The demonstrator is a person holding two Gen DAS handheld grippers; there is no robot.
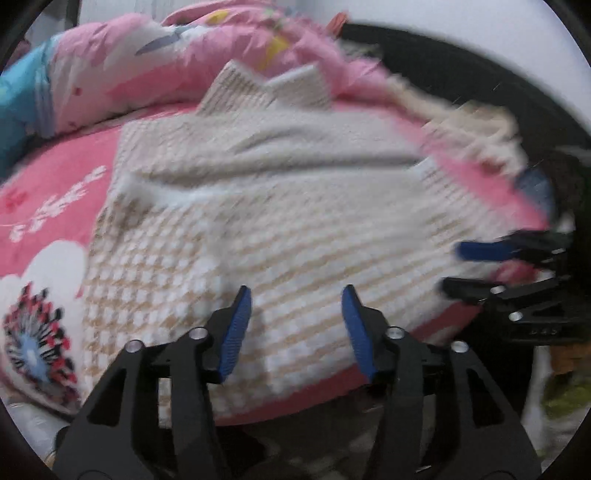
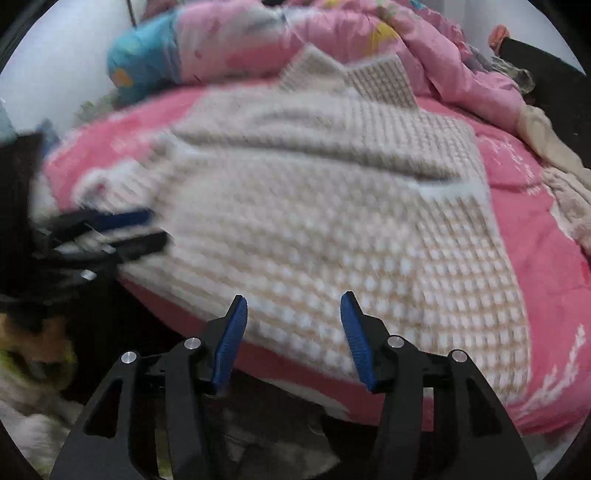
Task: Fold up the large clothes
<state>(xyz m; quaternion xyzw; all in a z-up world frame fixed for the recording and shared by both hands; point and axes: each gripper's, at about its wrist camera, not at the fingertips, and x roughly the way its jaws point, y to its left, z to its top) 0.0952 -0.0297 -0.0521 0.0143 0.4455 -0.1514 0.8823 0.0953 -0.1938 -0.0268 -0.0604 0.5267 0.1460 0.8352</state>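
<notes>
My left gripper (image 1: 295,295) and right gripper (image 2: 293,301) both hang open and empty over the near edge of the checked sweater (image 1: 280,229) on the pink bed (image 1: 55,192).

A pink bedsheet (image 2: 524,192) printed with white lettering covers the bed and serves as the landmark. At its far edge a crumpled pink quilt (image 2: 332,33) lies heaped, with a blue patch at its left end. A pale beige cloth (image 2: 554,147) is bunched at the sheet's far right edge. On the sheet's near left corner sits a white printed patch with a red-and-black floral motif (image 1: 37,332).
</notes>
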